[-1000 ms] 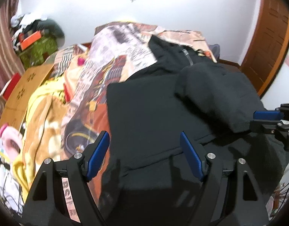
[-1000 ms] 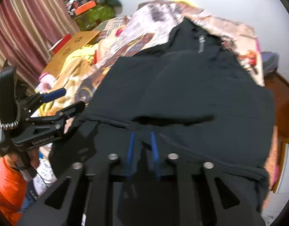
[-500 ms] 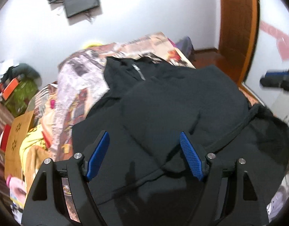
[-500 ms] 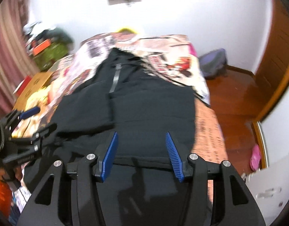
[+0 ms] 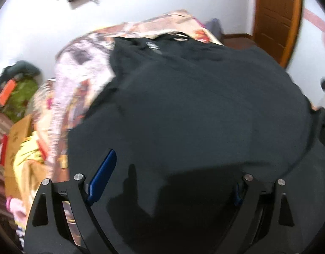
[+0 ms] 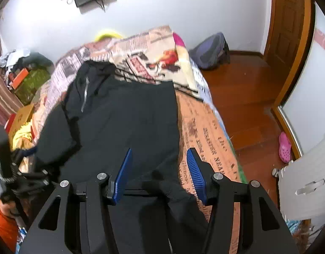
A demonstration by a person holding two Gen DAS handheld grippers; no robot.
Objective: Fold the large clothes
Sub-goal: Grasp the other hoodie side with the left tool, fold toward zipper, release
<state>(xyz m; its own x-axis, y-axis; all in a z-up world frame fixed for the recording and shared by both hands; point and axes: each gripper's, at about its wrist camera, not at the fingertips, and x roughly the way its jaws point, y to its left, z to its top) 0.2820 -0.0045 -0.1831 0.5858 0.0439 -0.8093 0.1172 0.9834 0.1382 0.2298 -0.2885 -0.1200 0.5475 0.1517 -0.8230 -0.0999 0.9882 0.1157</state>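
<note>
A large black zip jacket [image 5: 194,110] lies on the bed, its collar at the far end, its sleeves folded in over the body. It also shows in the right wrist view [image 6: 124,114]. My left gripper [image 5: 173,177] is open, low over the jacket's near part; its right blue pad [image 5: 237,196] is partly hidden by cloth. My right gripper [image 6: 160,169] is open and empty, over the jacket's near right edge. The left gripper also shows at the left of the right wrist view [image 6: 29,169].
A newspaper-print bedspread [image 6: 204,131] covers the bed. A cardboard box [image 5: 16,135] and a yellow blanket lie left of it. A wooden floor [image 6: 247,97], a backpack [image 6: 211,50], a door [image 6: 289,21] and a pink shoe [image 6: 285,146] are to the right.
My right gripper has opened, let go of the jacket and swung right over its right edge. My left gripper has moved right and lower over the jacket, staying open.
</note>
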